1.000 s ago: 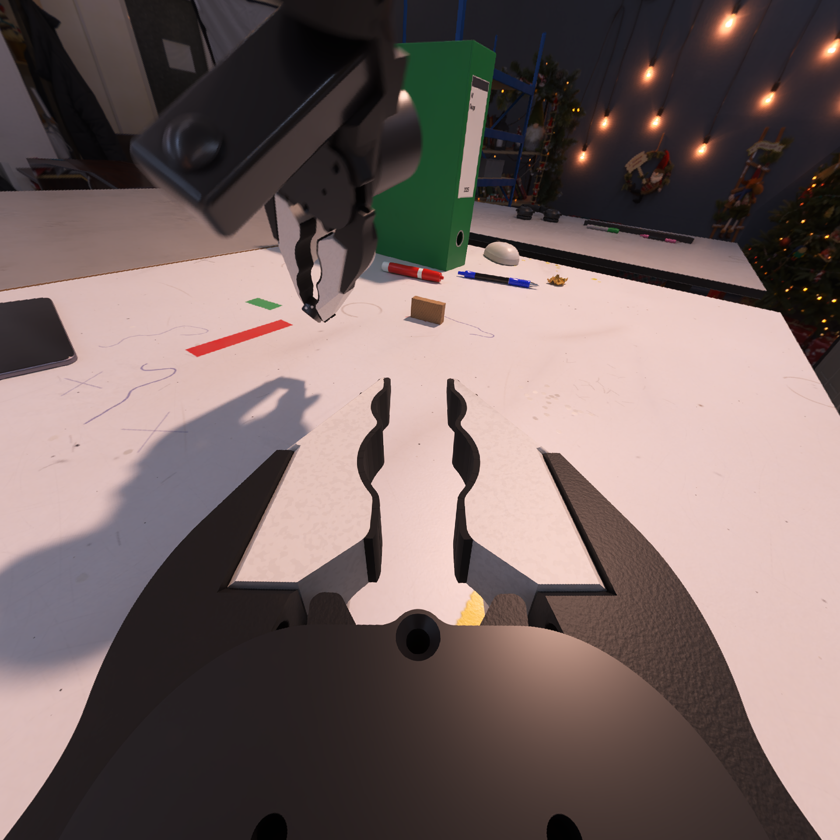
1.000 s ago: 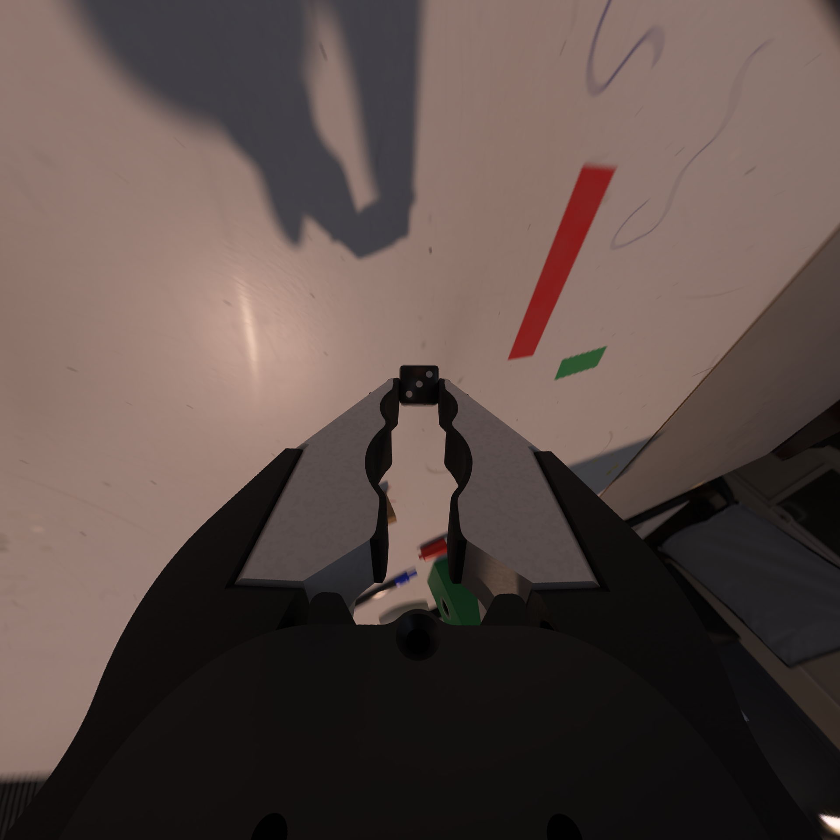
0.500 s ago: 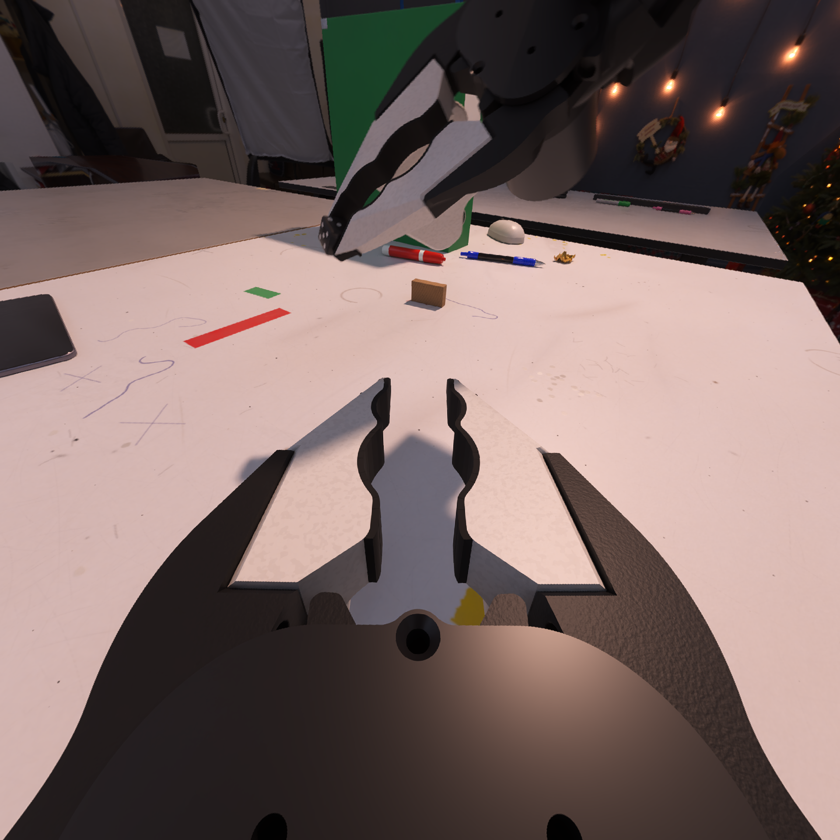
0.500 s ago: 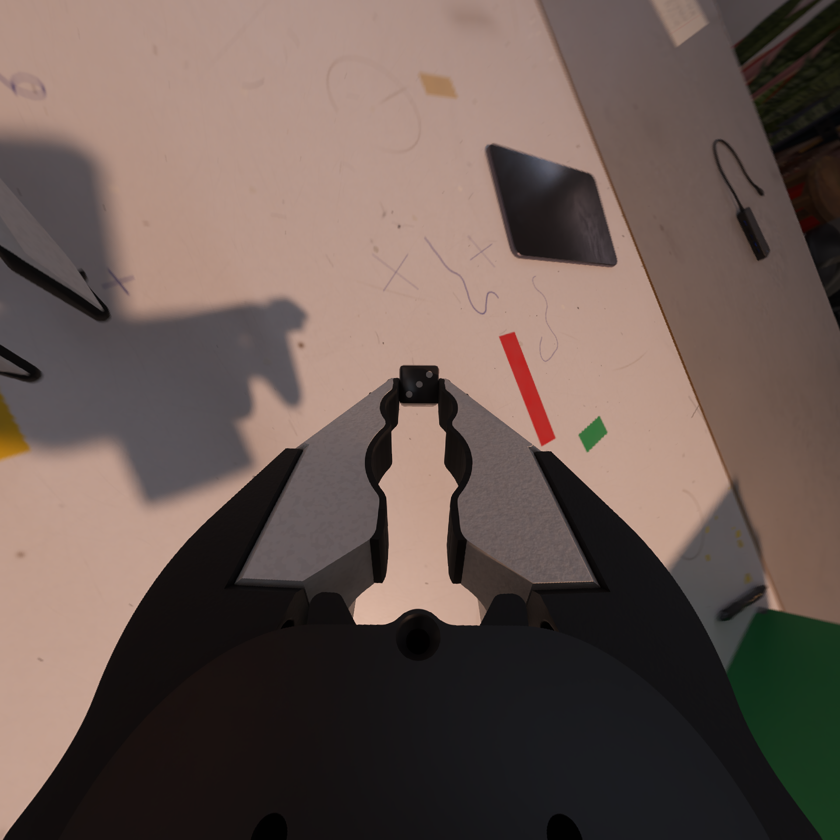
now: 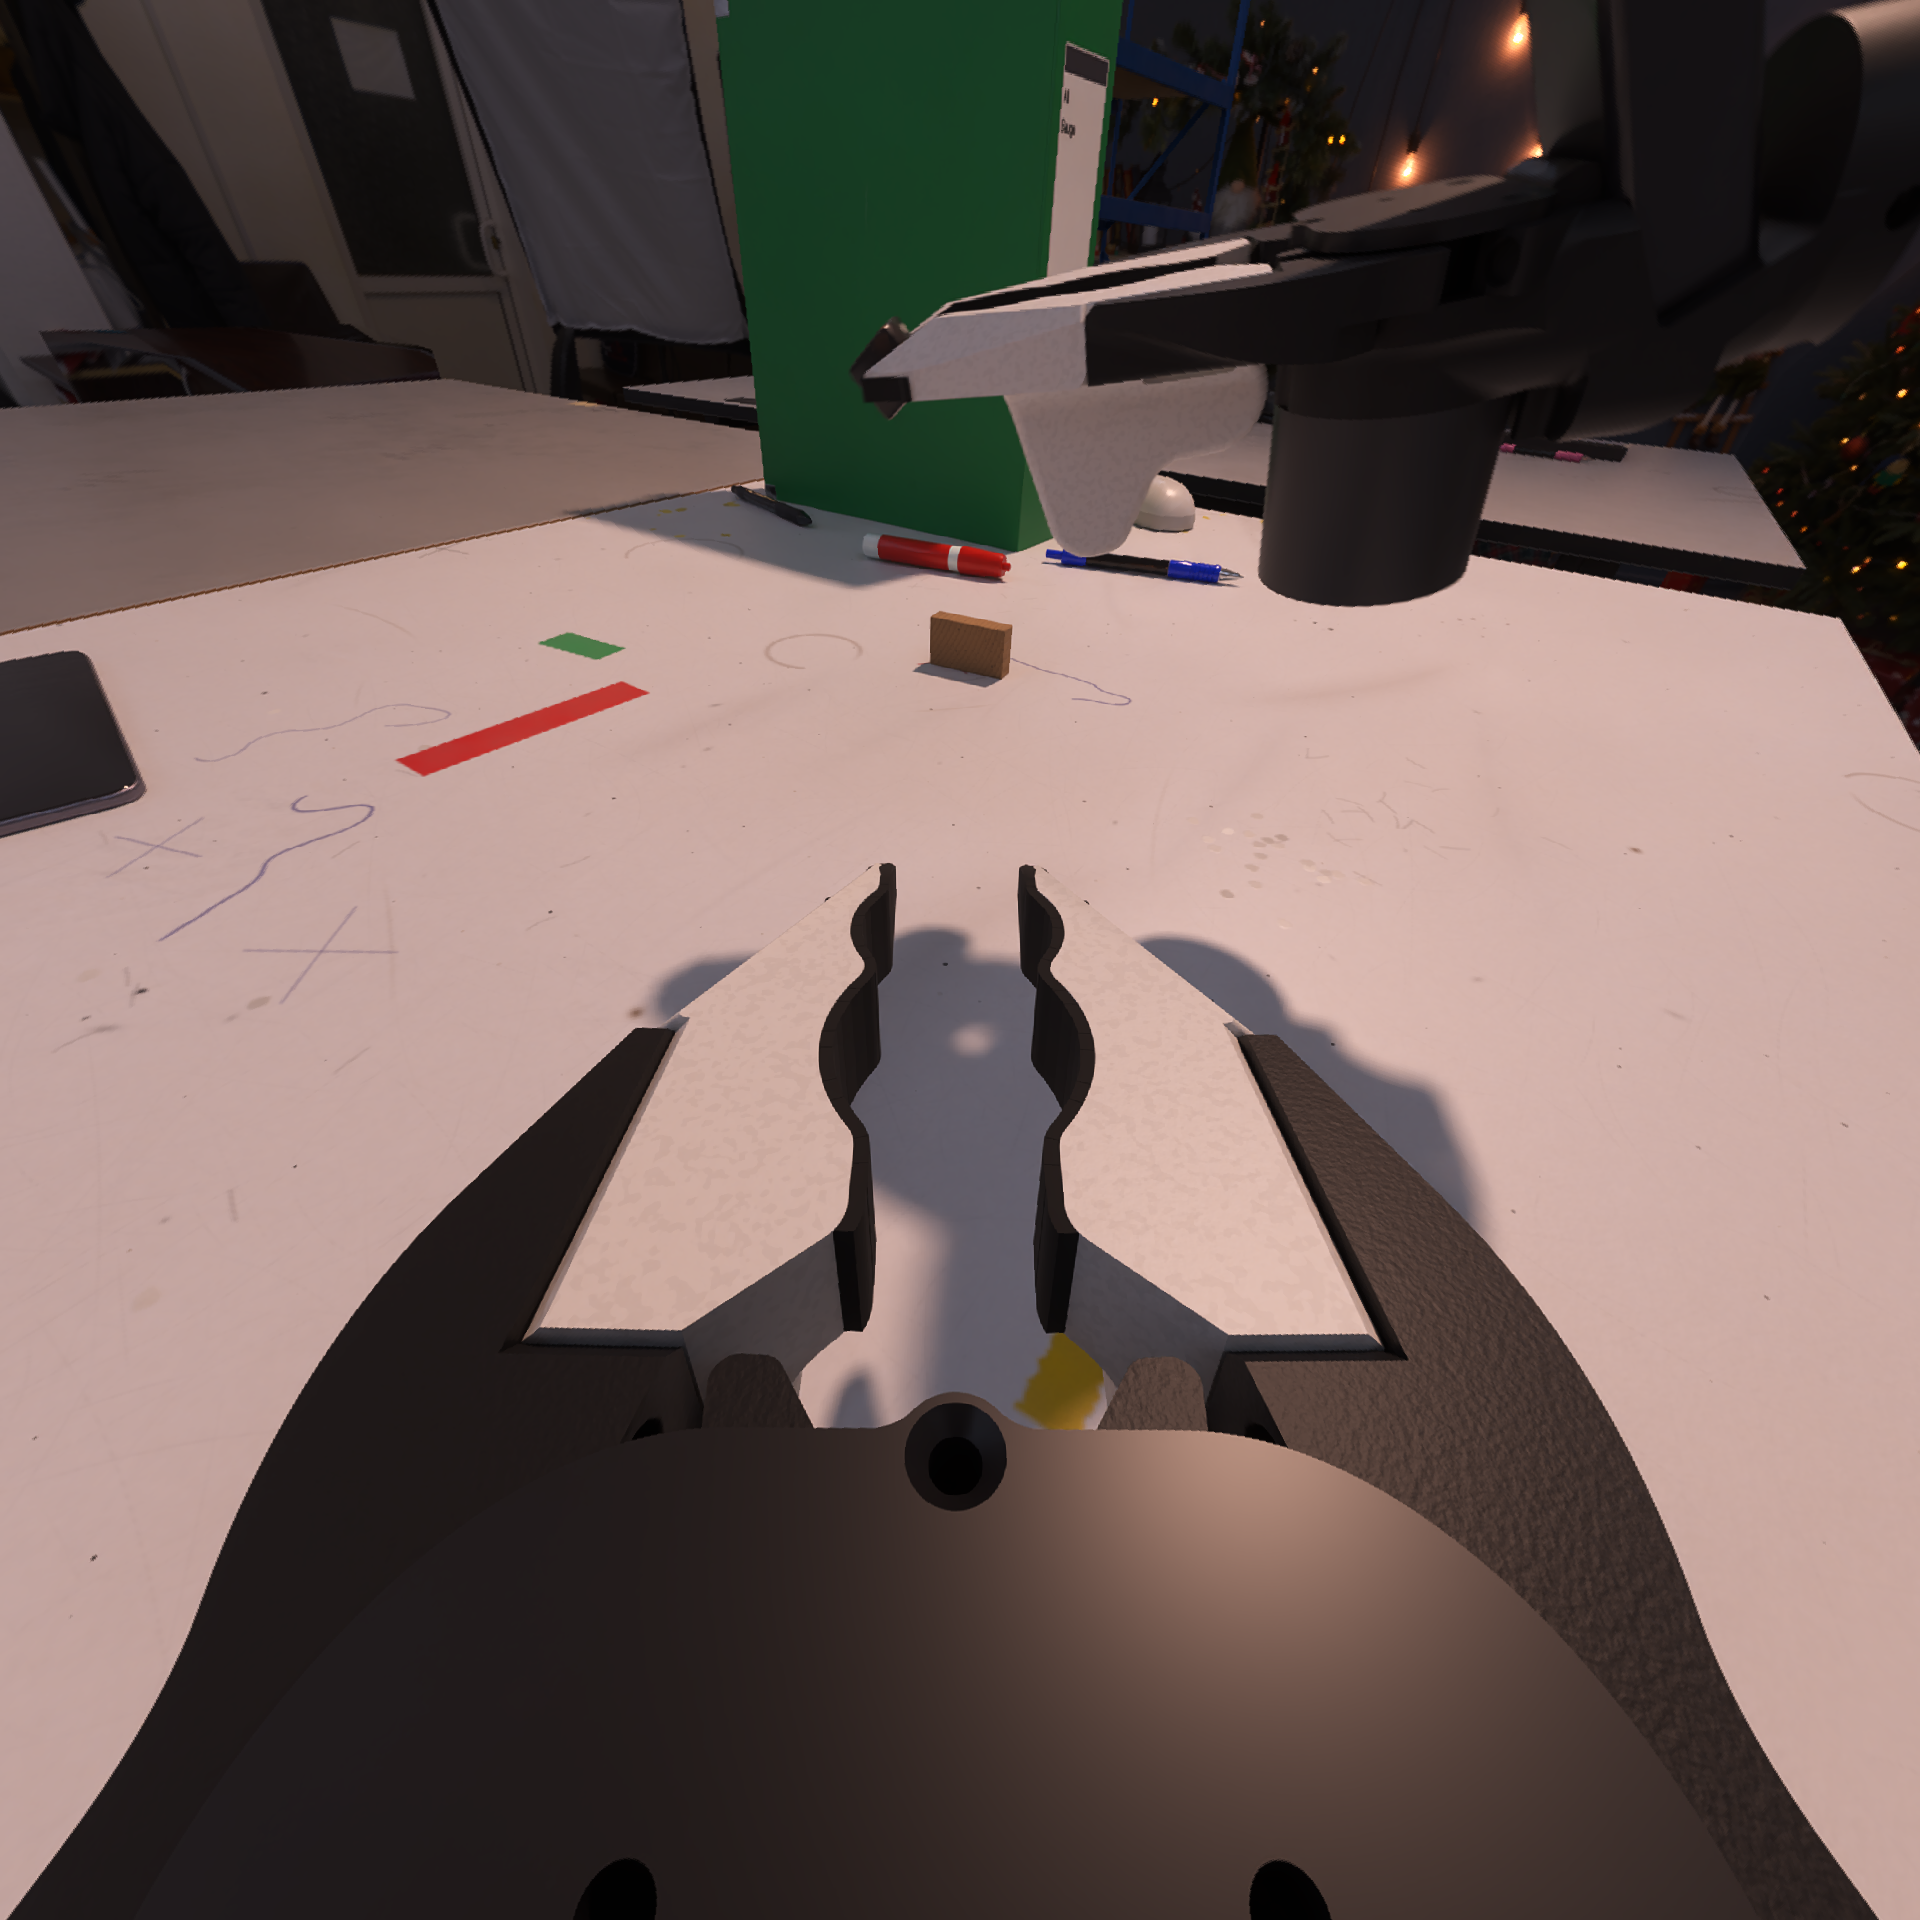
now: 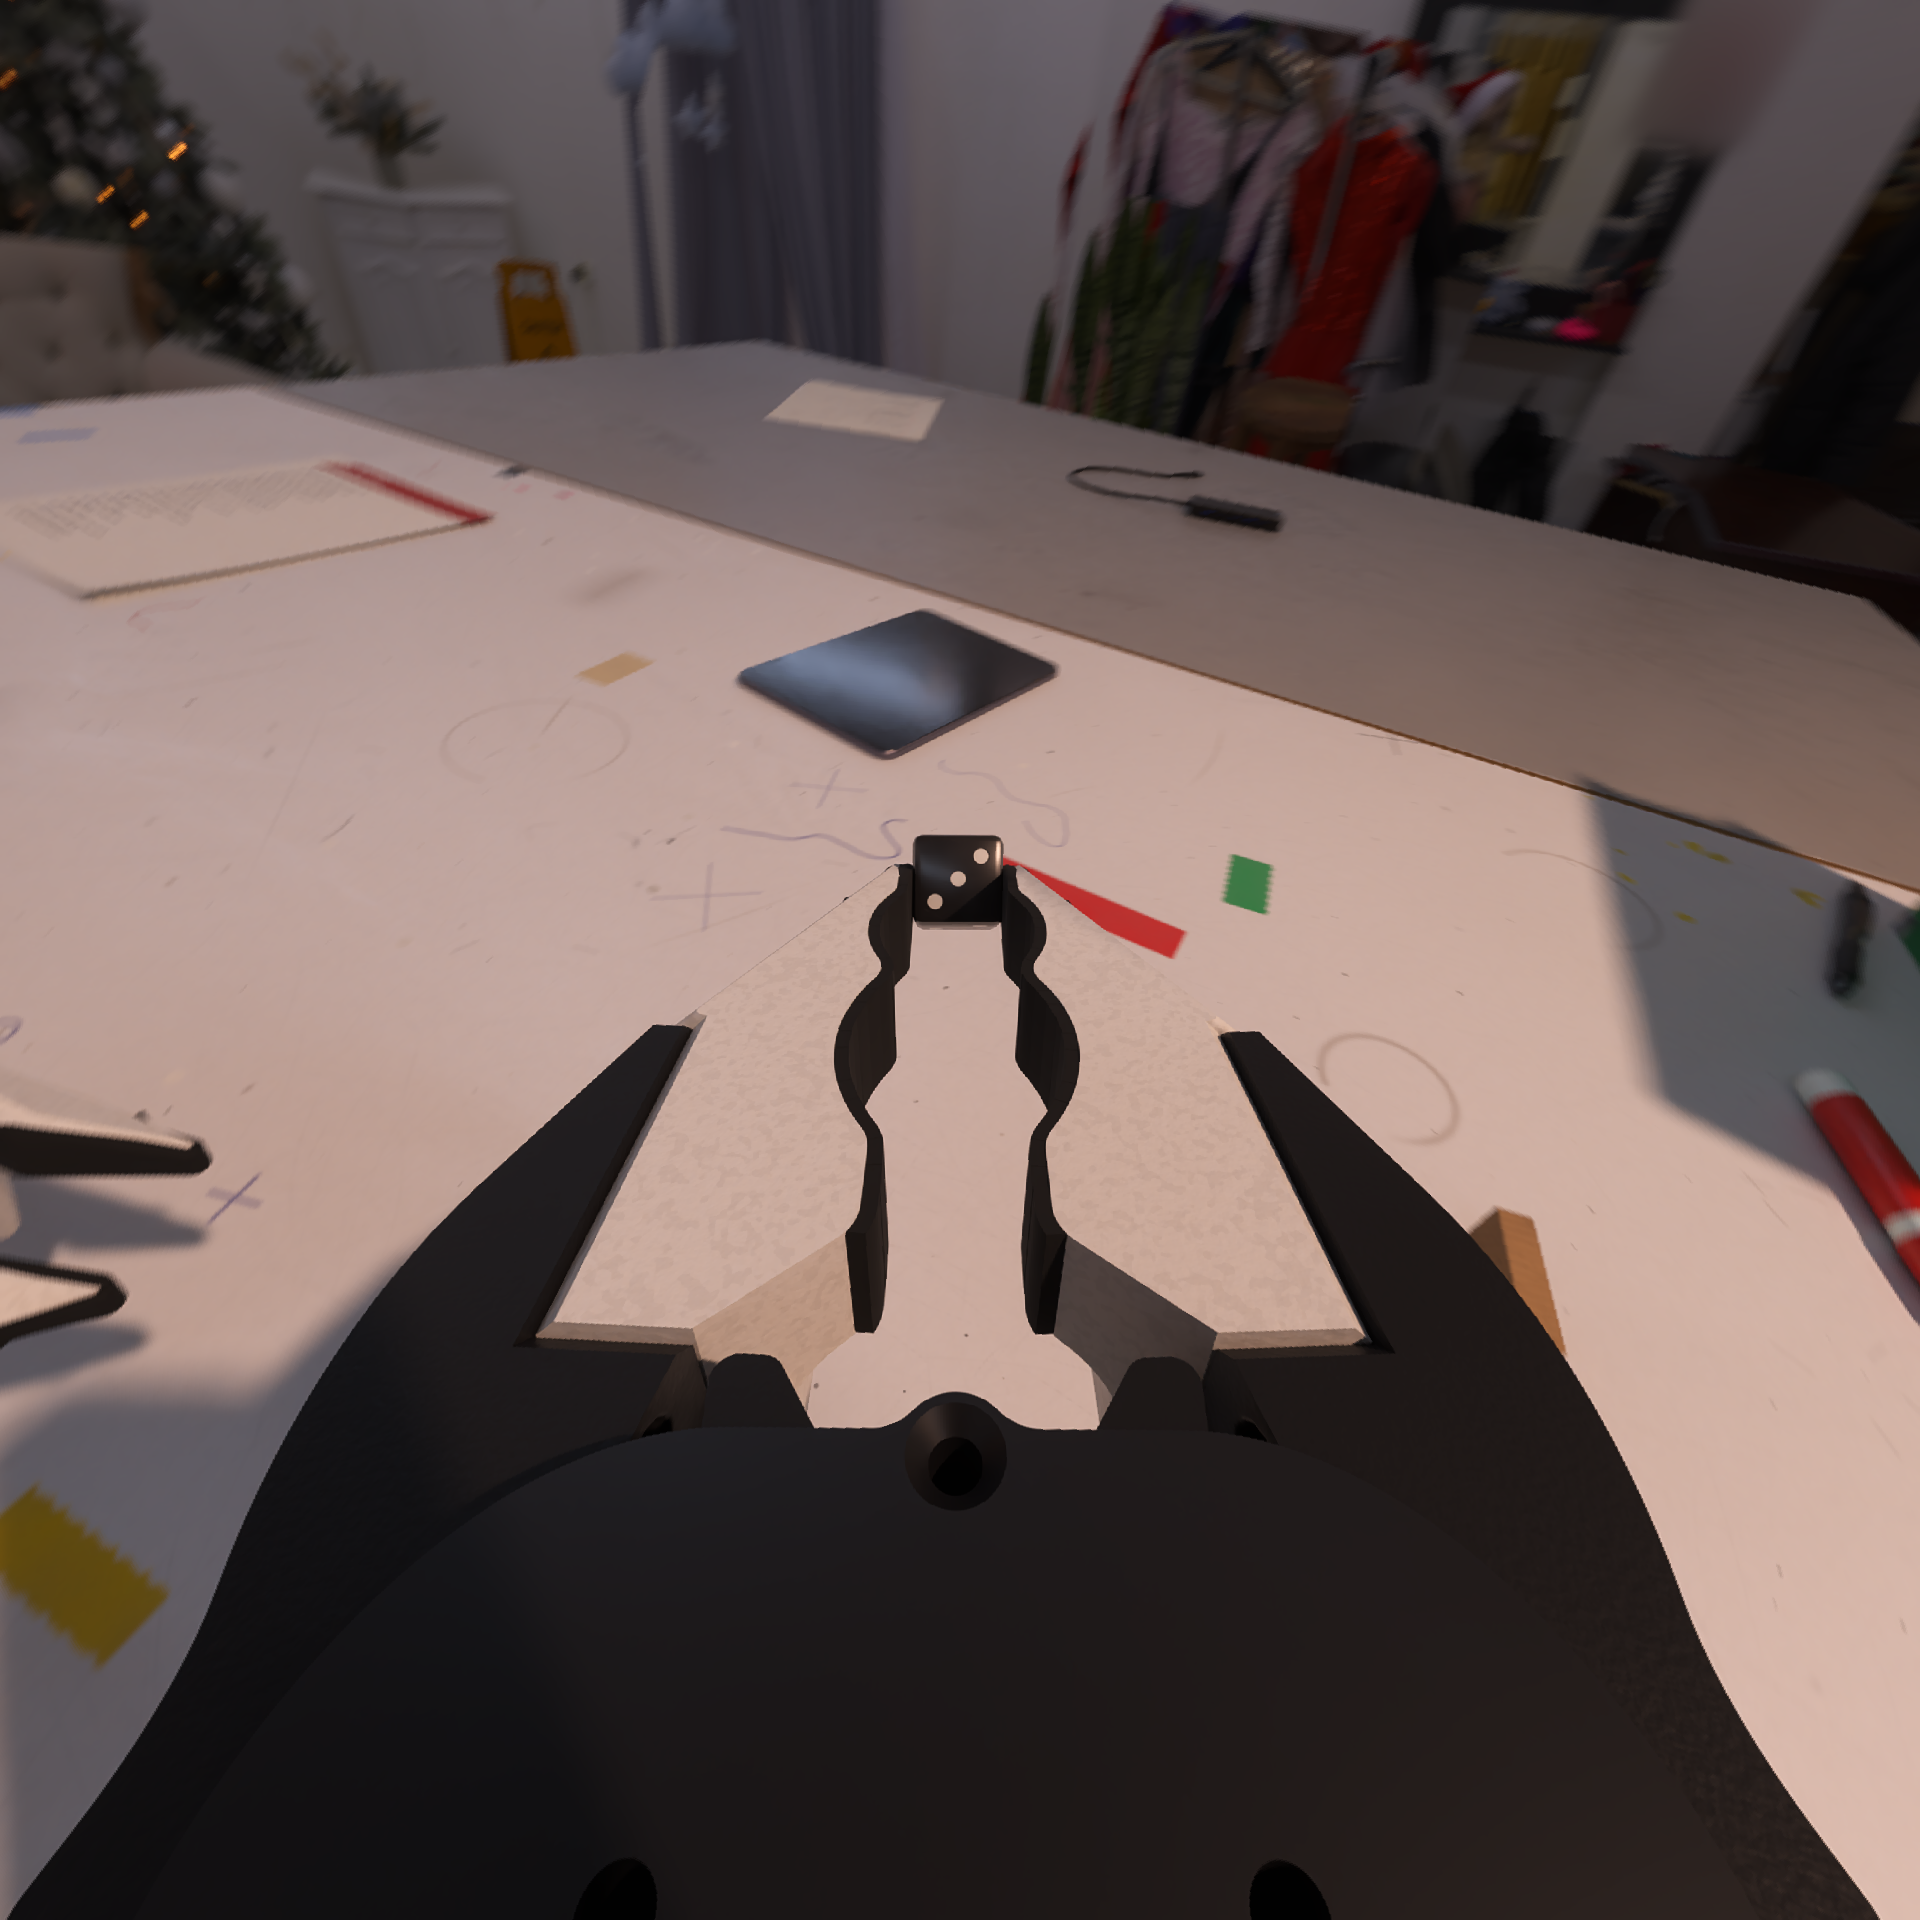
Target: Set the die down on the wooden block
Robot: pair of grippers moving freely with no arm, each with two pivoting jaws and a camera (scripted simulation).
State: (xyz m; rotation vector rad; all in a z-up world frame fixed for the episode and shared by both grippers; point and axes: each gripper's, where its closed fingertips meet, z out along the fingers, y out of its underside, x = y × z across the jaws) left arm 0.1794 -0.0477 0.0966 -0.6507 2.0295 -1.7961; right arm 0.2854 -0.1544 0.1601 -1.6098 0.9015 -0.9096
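Observation:
My right gripper (image 6: 957,883) is shut on a small black die (image 6: 957,880) with white pips, pinched at the fingertips high above the white table. In the left wrist view that gripper (image 5: 883,374) hangs level at the upper right, the die (image 5: 885,366) at its tip. The small wooden block (image 5: 969,644) stands on the table below and slightly right of the die; part of it shows at the right of the right wrist view (image 6: 1519,1273). My left gripper (image 5: 956,883) is open and empty, low over the near table; its fingertips (image 6: 125,1153) show at the left of the right wrist view.
A tall green binder (image 5: 894,260) stands behind the block, with a red marker (image 5: 935,554), a blue pen (image 5: 1143,566) and a black pen (image 5: 771,505) at its foot. A dark tablet (image 6: 899,675) lies left. Red tape (image 5: 523,727) and green tape (image 5: 582,645) mark the table.
My right gripper has swung from pointing down at the table to level, moving right and higher with the die held in it. My left gripper has stayed in place.

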